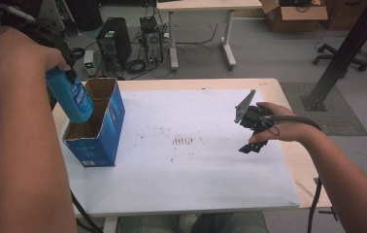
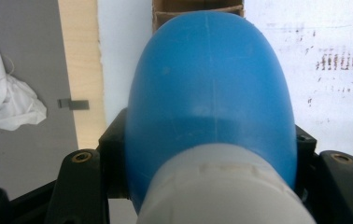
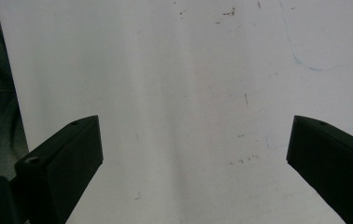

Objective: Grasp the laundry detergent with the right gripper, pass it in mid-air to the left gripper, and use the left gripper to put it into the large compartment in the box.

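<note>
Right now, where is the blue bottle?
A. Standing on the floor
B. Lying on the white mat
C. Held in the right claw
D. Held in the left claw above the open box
D: the left claw grips the bottle by its neck, base down, over the open top of the box; the right claw is open and holds nothing.

Smooth, slightly glossy blue plastic bottle (image 2: 209, 88); printed cardboard box (image 1: 101, 128), raw brown inside; matt white sheet (image 1: 191, 160), scuffed and stained, over pale wood surface (image 1: 298, 160); matt black plastic fingers (image 3: 62, 158).
</note>
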`<state>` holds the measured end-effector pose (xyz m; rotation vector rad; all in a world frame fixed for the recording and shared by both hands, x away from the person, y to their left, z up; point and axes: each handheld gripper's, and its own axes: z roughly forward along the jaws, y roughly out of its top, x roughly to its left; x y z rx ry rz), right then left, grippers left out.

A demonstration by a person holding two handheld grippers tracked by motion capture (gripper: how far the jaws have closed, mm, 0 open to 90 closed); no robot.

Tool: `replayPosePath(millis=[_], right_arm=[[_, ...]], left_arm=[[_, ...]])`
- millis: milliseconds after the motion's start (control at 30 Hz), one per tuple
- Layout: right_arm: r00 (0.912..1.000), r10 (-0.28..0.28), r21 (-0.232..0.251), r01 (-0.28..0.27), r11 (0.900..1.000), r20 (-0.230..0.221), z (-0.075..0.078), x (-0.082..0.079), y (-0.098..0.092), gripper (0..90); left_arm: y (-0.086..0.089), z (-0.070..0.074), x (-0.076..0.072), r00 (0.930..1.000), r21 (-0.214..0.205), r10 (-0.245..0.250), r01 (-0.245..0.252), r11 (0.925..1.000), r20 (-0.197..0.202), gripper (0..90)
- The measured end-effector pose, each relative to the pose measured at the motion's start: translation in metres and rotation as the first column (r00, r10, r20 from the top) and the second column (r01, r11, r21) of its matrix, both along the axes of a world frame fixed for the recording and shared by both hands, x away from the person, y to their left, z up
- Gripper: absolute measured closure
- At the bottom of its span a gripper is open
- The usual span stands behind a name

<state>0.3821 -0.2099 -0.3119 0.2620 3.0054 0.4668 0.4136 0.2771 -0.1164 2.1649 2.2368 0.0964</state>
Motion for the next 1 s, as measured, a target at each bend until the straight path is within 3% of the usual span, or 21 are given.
replayPosePath(millis=[400, 1000], right_arm=[[1.0, 0.005, 0.007, -0.005, 1.0, -0.003, -0.002, -0.001, 0.002, 3.7], [1.0, 0.006, 0.012, -0.006, 0.9999, -0.007, -0.006, -0.003, 0.005, 3.7]], left_arm=[[0.0, -0.027, 0.004, 0.9996, -0.003, -0.005, 0.005, 1.0, -0.026, 38.6], [-0.001, -0.079, 0.011, 0.9975, -0.01, -0.027, 0.026, 0.9996, -0.066, 38.6]])
